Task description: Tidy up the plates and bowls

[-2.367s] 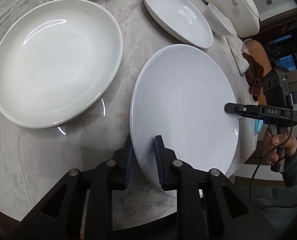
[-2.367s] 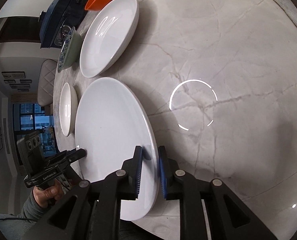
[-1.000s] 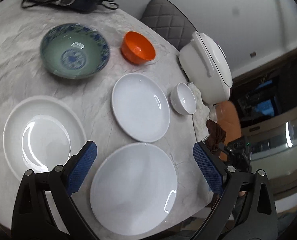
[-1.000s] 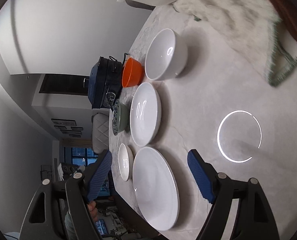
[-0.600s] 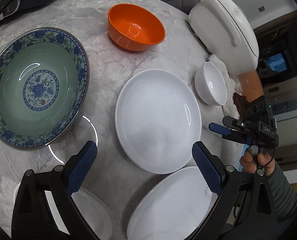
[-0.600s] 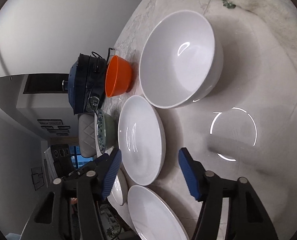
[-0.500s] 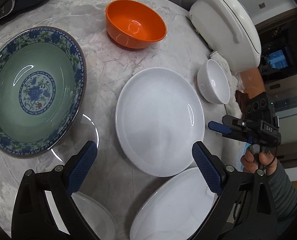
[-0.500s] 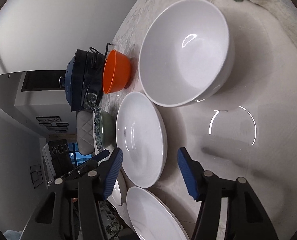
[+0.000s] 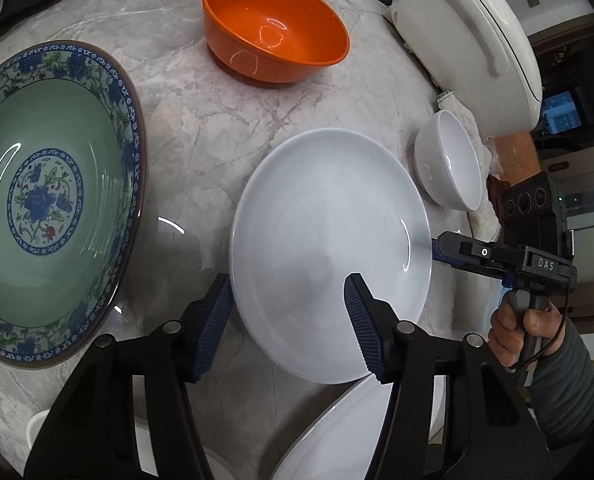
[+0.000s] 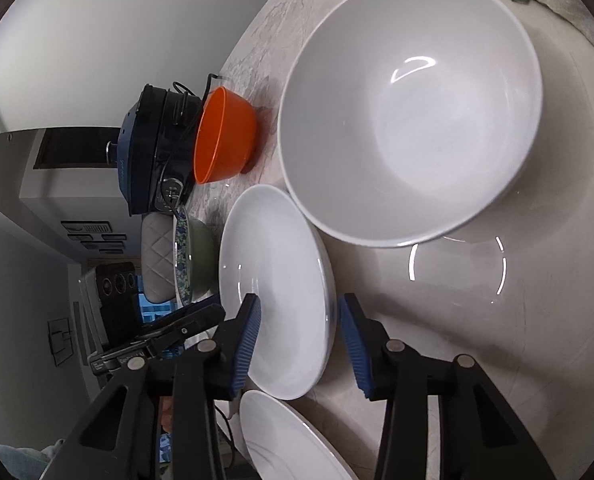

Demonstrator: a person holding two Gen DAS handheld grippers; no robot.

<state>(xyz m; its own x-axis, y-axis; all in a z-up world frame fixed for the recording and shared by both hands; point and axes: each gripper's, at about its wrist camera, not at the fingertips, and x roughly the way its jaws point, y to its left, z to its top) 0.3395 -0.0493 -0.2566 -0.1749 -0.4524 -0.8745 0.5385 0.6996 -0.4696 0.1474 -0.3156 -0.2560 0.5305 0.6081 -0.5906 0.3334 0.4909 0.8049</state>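
Now both grippers closing on the middle white plate (image 9: 329, 248), flat on the marble tabletop (image 9: 201, 120) btwn the green patterned bowl (image 9: 53, 200) and small white bowl (image 9: 449, 164). Left gripper (image 9: 287, 316) half-narrowed, straddling near-left rim, pads not yet pressing. Right gripper (image 10: 299, 340) likewise part-closed across the opposite rim, inner pad over the plate face, outer pad just off the edge; no contact visible.

To do it well, probably: keep both grippers at matching depth on the rim, one pad under the lip, one on top, w/o scraping the stone. Squeeze evenly, then lift level so the plate doesn't tip. Watch the bigger white plate (image 9: 337, 432) just beside at the near edge, likely stack target. Orange bowl (image 9: 273, 36) and white cooker (image 9: 469, 40) well clear.
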